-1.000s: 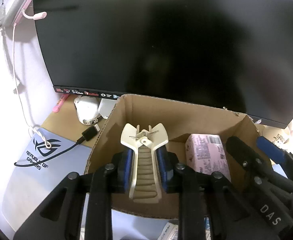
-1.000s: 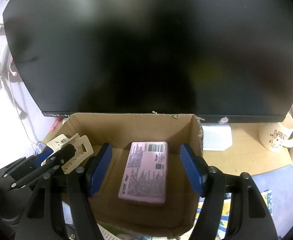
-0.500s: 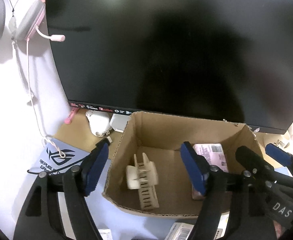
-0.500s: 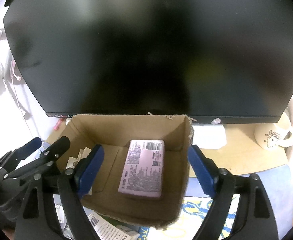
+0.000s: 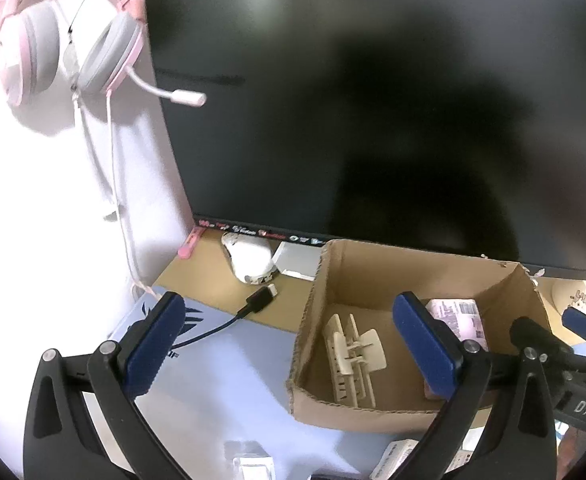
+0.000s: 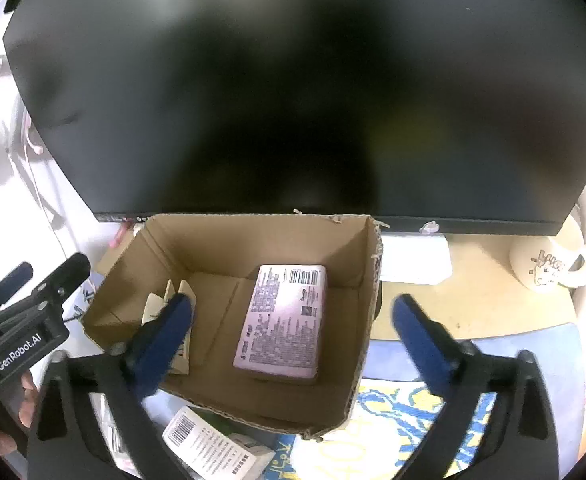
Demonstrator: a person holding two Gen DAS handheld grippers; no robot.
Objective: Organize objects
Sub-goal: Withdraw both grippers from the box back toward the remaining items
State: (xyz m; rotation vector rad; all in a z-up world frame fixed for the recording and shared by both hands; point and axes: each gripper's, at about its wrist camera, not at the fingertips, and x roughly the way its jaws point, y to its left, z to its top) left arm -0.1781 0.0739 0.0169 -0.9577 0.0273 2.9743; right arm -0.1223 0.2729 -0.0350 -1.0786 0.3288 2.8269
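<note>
Left wrist: opening left tongs (image 5: 293, 340) straddle cardboard box (image 5: 305, 336) wall.

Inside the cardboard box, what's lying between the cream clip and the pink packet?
Nothing: bare box floor separates the cream clip from the pink packet, clearest in the right wrist view.

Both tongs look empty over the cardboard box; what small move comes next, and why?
Probably lower the right tongs toward the white barcoded carton lying in front of the brown cardboard box: both jaws are opening with nothing between them, and that carton remains outside.
</note>
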